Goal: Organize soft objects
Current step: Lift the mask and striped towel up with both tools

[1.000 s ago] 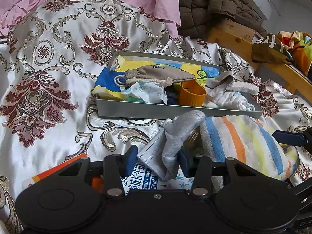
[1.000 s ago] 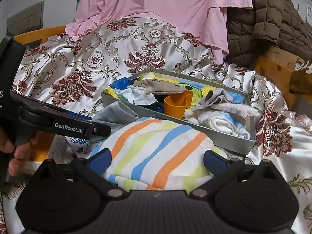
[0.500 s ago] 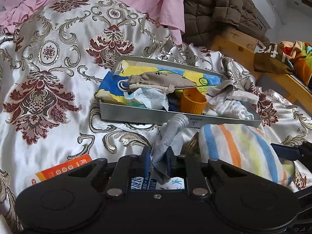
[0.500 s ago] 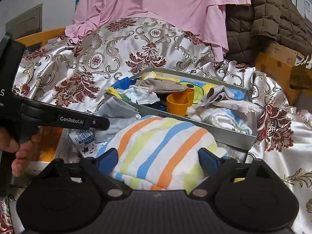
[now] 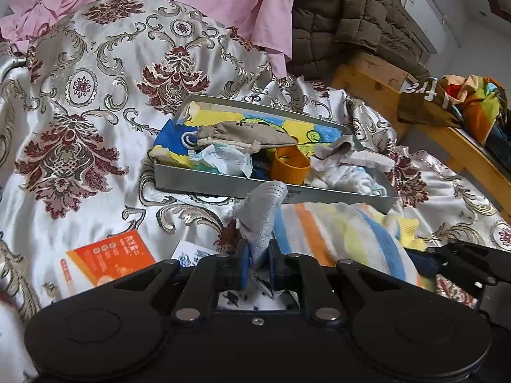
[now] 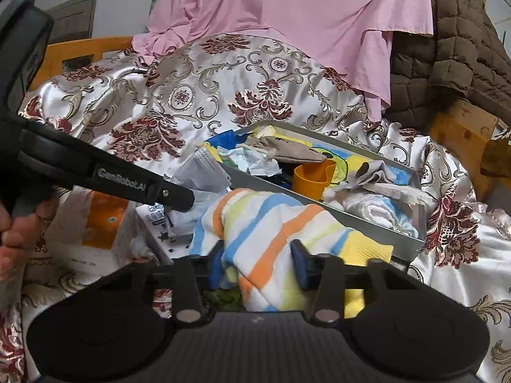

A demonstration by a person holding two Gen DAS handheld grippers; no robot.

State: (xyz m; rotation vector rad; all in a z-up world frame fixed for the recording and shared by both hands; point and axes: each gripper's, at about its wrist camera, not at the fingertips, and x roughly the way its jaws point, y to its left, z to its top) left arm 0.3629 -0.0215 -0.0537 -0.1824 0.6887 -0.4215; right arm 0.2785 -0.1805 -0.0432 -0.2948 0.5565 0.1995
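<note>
My left gripper [image 5: 258, 255] is shut on a grey face mask [image 5: 263, 204], which sticks up from its blue pads above the patterned bedspread. In the right wrist view the mask [image 6: 204, 172] hangs at that gripper's tip [image 6: 188, 201]. My right gripper [image 6: 258, 261] has its jaws closing on a striped towel [image 6: 271, 223]; the pads press its bunched middle. The towel [image 5: 335, 233] lies just in front of a grey metal tray [image 5: 223, 185] that holds a beige drawstring pouch [image 5: 246, 134], cloths and an orange cup [image 5: 290, 166].
An orange packet [image 5: 108, 255] and a white printed packet [image 6: 153, 217] lie on the satin bedspread at the left. A pink sheet [image 6: 303, 16] and a brown quilted jacket [image 6: 453, 48] drape behind. A wooden bed frame [image 5: 377, 79] runs along the right. A hand [image 6: 19, 233] grips the left tool.
The left jaws shut on the grey mask and lifted it off the packets. The right jaws came in from wide apart and squeezed the striped towel into a bunch.
</note>
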